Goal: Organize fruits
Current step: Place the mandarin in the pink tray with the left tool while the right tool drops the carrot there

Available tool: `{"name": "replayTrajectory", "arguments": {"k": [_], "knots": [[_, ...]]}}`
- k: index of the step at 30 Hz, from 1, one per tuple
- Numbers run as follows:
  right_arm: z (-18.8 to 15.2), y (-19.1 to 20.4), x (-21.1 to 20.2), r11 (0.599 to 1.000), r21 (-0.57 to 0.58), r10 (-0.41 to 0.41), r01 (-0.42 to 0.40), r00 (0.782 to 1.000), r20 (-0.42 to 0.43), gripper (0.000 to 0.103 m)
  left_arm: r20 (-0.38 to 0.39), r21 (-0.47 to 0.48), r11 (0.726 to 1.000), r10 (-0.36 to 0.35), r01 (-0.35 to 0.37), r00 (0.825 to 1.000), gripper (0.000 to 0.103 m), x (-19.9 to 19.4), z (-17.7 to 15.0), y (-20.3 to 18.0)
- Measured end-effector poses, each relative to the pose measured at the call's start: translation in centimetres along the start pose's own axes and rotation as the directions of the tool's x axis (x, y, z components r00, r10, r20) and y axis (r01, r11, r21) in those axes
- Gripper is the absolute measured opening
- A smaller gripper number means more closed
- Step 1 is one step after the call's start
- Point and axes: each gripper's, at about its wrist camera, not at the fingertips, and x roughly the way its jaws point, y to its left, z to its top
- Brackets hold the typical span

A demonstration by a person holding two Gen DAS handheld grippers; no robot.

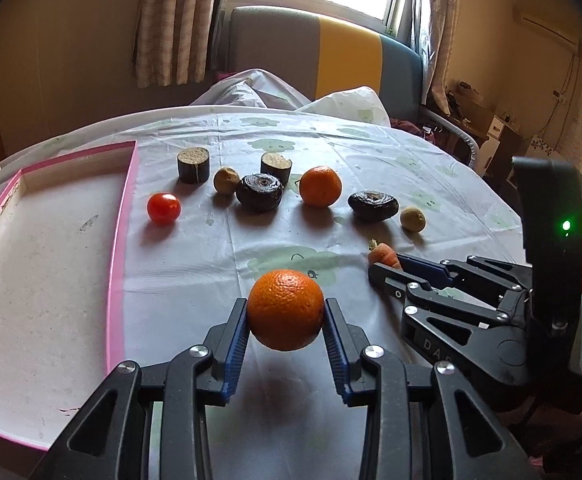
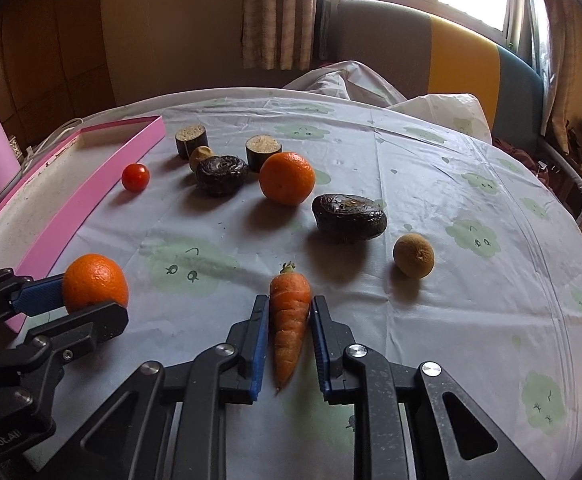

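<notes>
Two oranges, one point(image 1: 285, 309) pinched above the bench point(image 1: 219, 248) in left gripper point(image 1: 285, 312) fingers, one carrot point(image 2: 289, 316) pinched by right gripper point(image 2: 289, 320); pink tray point(image 1: 119, 248) empty.

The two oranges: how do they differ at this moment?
The near orange is clamped between the left gripper fingers, off the table; its shadow falls beneath. The far orange rests free on the tablecloth among the other produce. The near orange's peel looks more pitted. Both are round and orange.
</notes>
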Motion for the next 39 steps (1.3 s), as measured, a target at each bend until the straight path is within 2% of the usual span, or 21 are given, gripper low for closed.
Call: {"name": "replayTrajectory", "arguments": {"k": [5, 11, 18, 22, 28, 31, 39], "knots": [[-0.1, 0.2, -0.1, 1.0, 0.0, -0.006, 0.006, 1.0, 0.01, 0.021, 0.033, -0.012, 0.999, 0.039, -0.038, 0.999, 0.037, -1.9, 1.1, 0.7], [-0.4, 0.3, -0.2, 1.0, -0.002, -0.013, 0.013, 1.0, 0.019, 0.021, 0.063, -0.108, 0.981, 0.169, -0.161, 0.984, 0.037, -4.1, 2.4, 4.9], [-0.2, 0.6, -0.2, 1.0, -0.012, -0.027, 0.027, 0.999, 0.016, 0.021, 0.004, -0.209, 0.92, 0.339, -0.33, 0.941, 0.037, -4.2, 2.1, 11.1], [0.1, 1.0, -0.2, 0.998, 0.004, -0.065, 0.065, 0.998, 0.004, 0.021, -0.035, -0.241, 0.891, 0.387, -0.384, 0.921, 0.037, -4.0, 1.5, 13.6], [0.4, 1.3, -0.1, 0.996, 0.027, -0.088, 0.088, 0.996, 0.0, 0.02, -0.07, -0.259, 0.877, 0.402, -0.405, 0.913, 0.038, -3.8, 0.6, 15.3], [0.5, 1.4, -0.1, 0.995, 0.036, -0.092, 0.092, 0.996, -0.002, 0.02, -0.077, -0.271, 0.879, 0.388, -0.393, 0.919, 0.038, -3.8, 0.3, 15.6], [1.5, 3.4, -0.7, 0.999, 0.03, -0.037, 0.037, 0.999, 0.02, 0.02, -0.061, -0.269, 0.881, 0.388, -0.39, 0.919, 0.041, -4.5, 0.1, 15.3]]}}
